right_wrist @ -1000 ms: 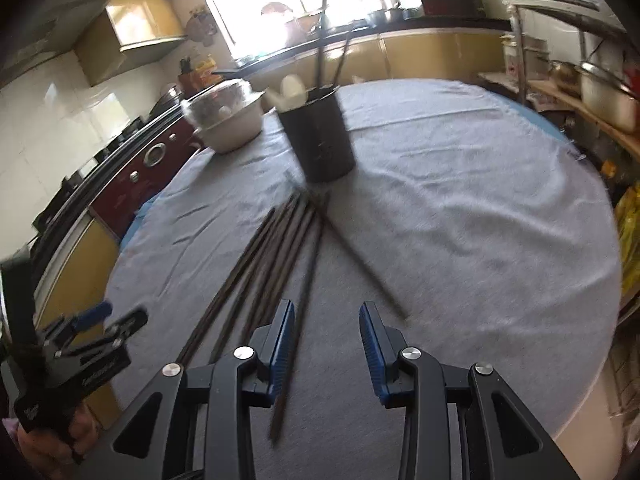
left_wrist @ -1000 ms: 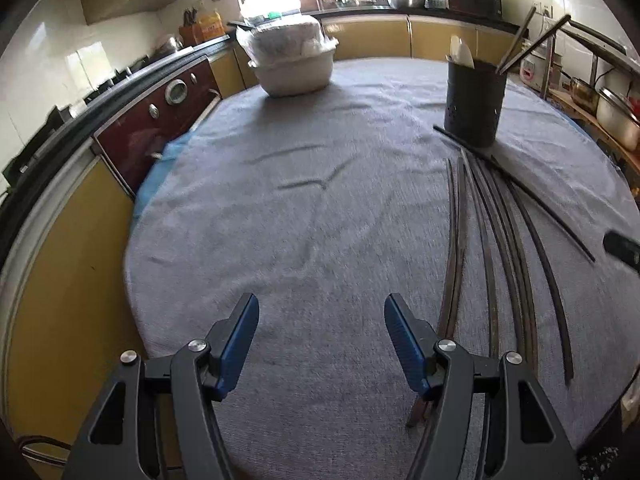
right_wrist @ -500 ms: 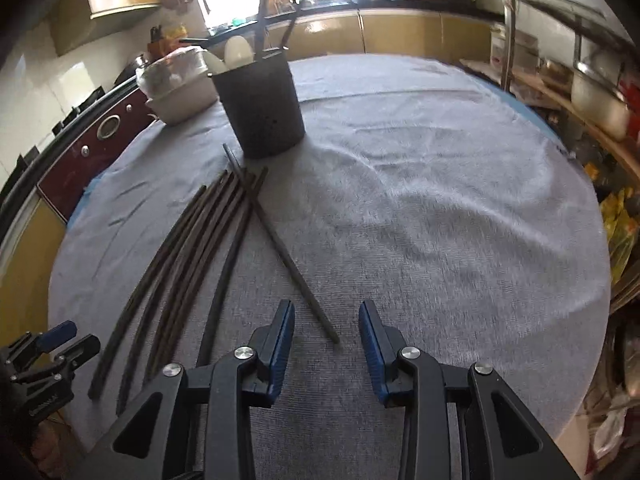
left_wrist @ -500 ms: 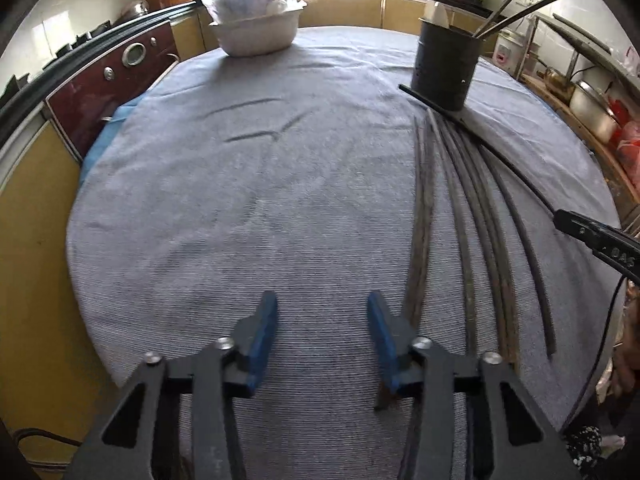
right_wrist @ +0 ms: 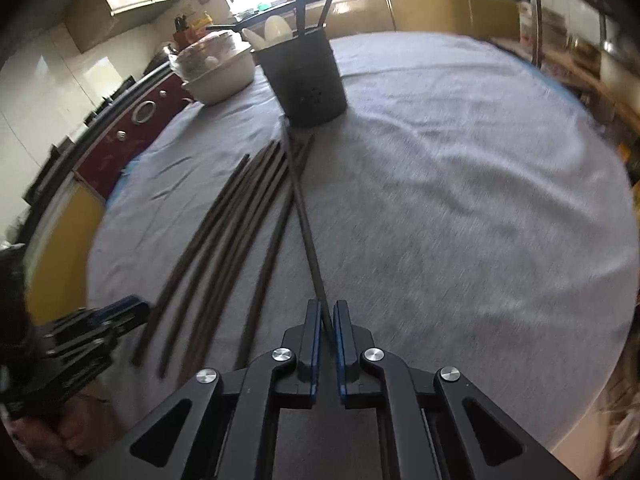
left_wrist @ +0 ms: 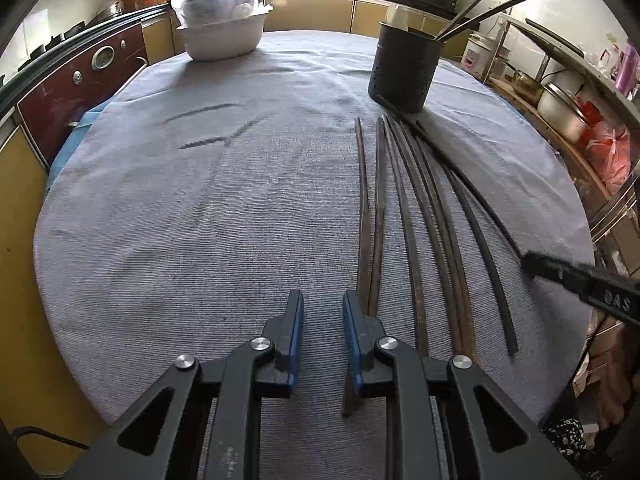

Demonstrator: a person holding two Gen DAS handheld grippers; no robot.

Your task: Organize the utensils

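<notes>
Several long dark chopsticks (left_wrist: 416,216) lie side by side on the grey cloth of the round table (left_wrist: 200,208), fanning out from a black perforated utensil holder (left_wrist: 404,68) that holds two chopsticks and a white spoon. My left gripper (left_wrist: 322,304) is low over the cloth, jaws narrowly apart and empty, just left of the leftmost chopsticks. My right gripper (right_wrist: 325,312) is shut on the near end of one chopstick (right_wrist: 304,216) that runs diagonally toward the holder (right_wrist: 304,80). The other chopsticks (right_wrist: 224,248) lie to its left.
A white covered bowl (left_wrist: 220,28) stands at the far left of the table. A red oven (left_wrist: 76,80) and yellow cabinets run along the left. A shelf with pots (left_wrist: 564,108) is on the right. The right gripper shows in the left wrist view (left_wrist: 580,284).
My right gripper moved forward and closed on the diagonal chopstick. My left gripper narrowed its jaws and shifted toward the leftmost chopsticks.
</notes>
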